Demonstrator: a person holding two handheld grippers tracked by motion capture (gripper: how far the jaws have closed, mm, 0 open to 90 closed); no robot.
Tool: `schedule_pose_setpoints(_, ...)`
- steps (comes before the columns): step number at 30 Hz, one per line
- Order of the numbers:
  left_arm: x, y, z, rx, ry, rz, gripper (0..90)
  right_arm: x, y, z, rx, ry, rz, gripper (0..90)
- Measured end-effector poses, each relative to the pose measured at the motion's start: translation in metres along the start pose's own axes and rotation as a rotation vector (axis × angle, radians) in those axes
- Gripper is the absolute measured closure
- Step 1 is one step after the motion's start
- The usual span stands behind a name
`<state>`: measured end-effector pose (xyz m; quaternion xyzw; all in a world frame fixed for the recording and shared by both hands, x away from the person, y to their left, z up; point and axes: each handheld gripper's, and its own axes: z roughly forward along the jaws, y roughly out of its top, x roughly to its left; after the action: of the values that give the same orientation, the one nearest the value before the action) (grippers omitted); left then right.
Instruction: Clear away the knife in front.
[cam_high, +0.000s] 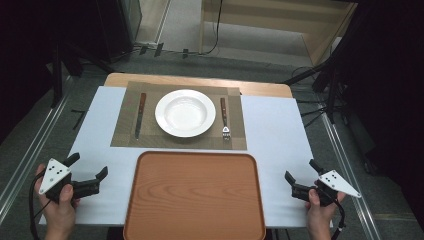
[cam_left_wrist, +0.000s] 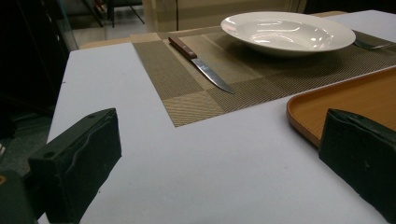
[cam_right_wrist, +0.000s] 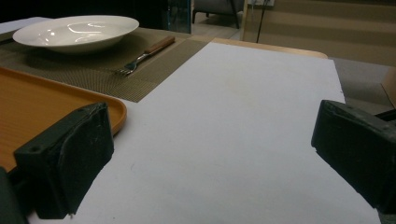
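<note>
A white deep plate (cam_high: 185, 112) (cam_left_wrist: 287, 31) (cam_right_wrist: 77, 30) rests on a brown woven placemat (cam_high: 180, 137). A wooden-handled knife (cam_high: 140, 116) (cam_left_wrist: 201, 64) lies left of the plate, a wooden-handled fork (cam_high: 224, 119) (cam_right_wrist: 144, 56) right of it. An orange-brown tray (cam_high: 195, 197) (cam_left_wrist: 345, 105) (cam_right_wrist: 28, 112) sits empty at the front. My left gripper (cam_high: 89, 168) (cam_left_wrist: 219, 163) hovers open over the white table left of the tray. My right gripper (cam_high: 300, 170) (cam_right_wrist: 210, 158) stands open to the tray's right. Nothing lies between either pair of jaws.
The white table top (cam_high: 272, 135) has bare room on both sides of the tray. A wooden table edge (cam_high: 200, 80) shows behind the placemat. Dark stands and cables (cam_high: 330, 85) flank the table on the floor; a wooden shelf unit (cam_high: 280, 25) stands behind.
</note>
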<state>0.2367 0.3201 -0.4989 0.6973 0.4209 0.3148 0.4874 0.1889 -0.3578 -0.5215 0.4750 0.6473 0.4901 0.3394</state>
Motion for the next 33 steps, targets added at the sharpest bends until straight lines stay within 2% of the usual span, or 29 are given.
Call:
schedule_pose_setpoints(3, -0.001, 0.002, 0.002, -0.001, -0.012, -0.016, 0.0, 0.0, 0.0, 0.0, -0.005, 0.006, 0.0, 0.0)
schedule_pose_setpoints(7, -0.006, 0.007, 0.004, -0.002, -0.024, 0.0, 0.0, 0.001, 0.0, -0.001, -0.008, 0.01, -0.003, 0.0)
schedule_pose_setpoints(9, -0.009, 0.012, 0.003, -0.01, -0.026, 0.004, 0.0, 0.001, 0.0, 0.0, -0.006, 0.014, -0.005, 0.0)
schedule_pose_setpoints(11, -0.011, 0.02, 0.003, -0.024, -0.037, -0.009, 0.0, 0.003, 0.0, 0.0, -0.003, 0.015, -0.01, 0.0)
schedule_pose_setpoints(14, -0.013, 0.034, 0.005, -0.02, -0.027, -0.007, 0.0, 0.004, 0.0, 0.001, 0.003, 0.016, -0.022, 0.0)
schedule_pose_setpoints(15, -0.013, 0.034, 0.005, -0.02, -0.027, -0.007, 0.0, 0.005, 0.0, 0.001, 0.004, 0.014, -0.032, 0.0)
schedule_pose_setpoints(17, -0.013, 0.044, 0.009, -0.02, -0.034, -0.024, 0.0, 0.006, -0.001, 0.001, 0.005, 0.018, -0.035, 0.0)
schedule_pose_setpoints(20, -0.014, 0.051, 0.015, -0.025, -0.038, -0.021, 0.0, 0.005, -0.001, 0.001, 0.003, 0.018, -0.036, 0.0)
schedule_pose_setpoints(28, -0.019, 0.067, 0.035, -0.009, -0.07, -0.018, 0.0, 0.005, -0.001, 0.001, -0.002, 0.018, -0.034, 0.0)
schedule_pose_setpoints(31, -0.02, 0.072, 0.041, -0.009, -0.094, -0.034, 0.0, 0.005, -0.001, 0.001, -0.004, 0.02, -0.031, 0.0)
schedule_pose_setpoints(33, -0.02, 0.073, 0.044, -0.008, -0.095, -0.038, 0.0, 0.005, -0.001, 0.0, -0.004, 0.02, -0.029, 0.0)
